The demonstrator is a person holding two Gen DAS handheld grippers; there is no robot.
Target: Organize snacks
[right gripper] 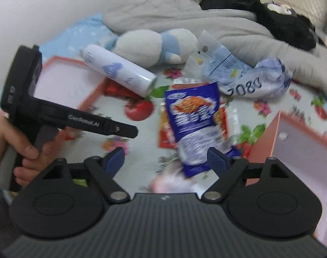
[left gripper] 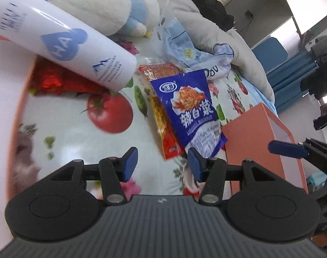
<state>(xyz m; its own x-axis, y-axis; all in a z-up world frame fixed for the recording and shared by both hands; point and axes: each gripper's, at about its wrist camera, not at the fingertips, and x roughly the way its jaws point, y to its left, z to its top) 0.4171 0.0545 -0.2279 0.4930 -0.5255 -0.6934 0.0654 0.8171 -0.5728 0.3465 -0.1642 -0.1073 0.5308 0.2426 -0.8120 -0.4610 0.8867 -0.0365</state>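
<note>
Seen through the left wrist camera, the left claw hovers released, its blue fingers apart over a fruit-print sheet. Just beyond its right finger lies a blue snack packet, overlapping a red-and-yellow snack packet. A white bottle lies tilted at far left, resting on a red foil packet. A salmon-coloured box stands at right; a plush toy and a crumpled plastic bag lie farther off.

Through the right wrist camera, somewhat blurred, the right claw is likewise released, and the blue snack packet reaches between its fingers without being gripped. At left, a hand holds the left device. The white bottle lies beyond, beside a salmon-rimmed lid.
</note>
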